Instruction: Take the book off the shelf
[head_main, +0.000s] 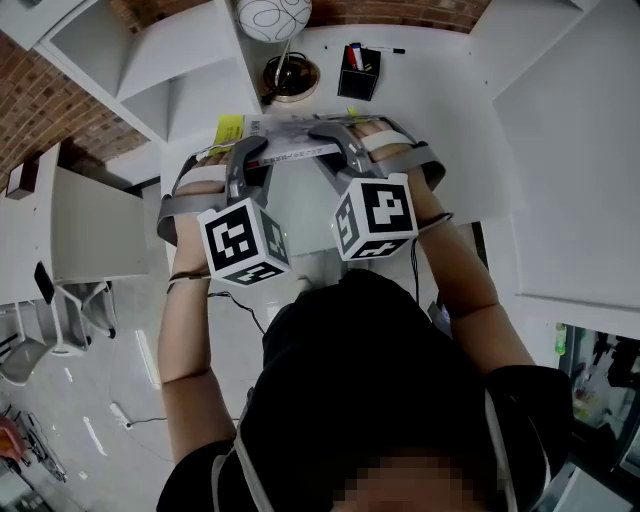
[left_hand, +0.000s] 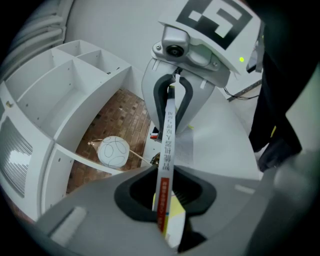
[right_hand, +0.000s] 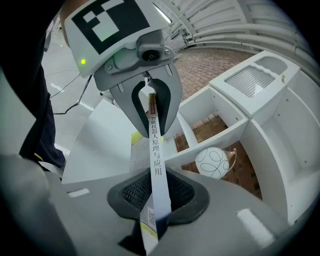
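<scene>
At the far left of the head view, a white shelf (head_main: 130, 70) with open compartments is seen against a brick wall; no book is seen in it. Next to it, the left gripper (head_main: 245, 160) is held in the person's left hand, with its marker cube (head_main: 245, 243) turned toward the camera. In the left gripper view its fingers (left_hand: 131, 197) are clamped on one end of the book (head_main: 295, 140), at the end where a red band is printed on the white spine.

The book is held clear of the shelf, above the white desk (head_main: 440, 90). It spans the gap between the two grippers, with its spine turned up and lying roughly level. A yellow patch of its cover shows below the spine. Whether its lower edge touches the desk cannot be told.

Beyond the book, a lamp (head_main: 273, 14) with a white globe marked by dark loops stands on the desk, and a black pen holder (head_main: 358, 72) stands just to its right.

Further right, the right gripper (head_main: 345, 148) is held in the right hand. Its fingers (right_hand: 192, 197) are closed on the other end of the spine, where dark characters are printed.
</scene>
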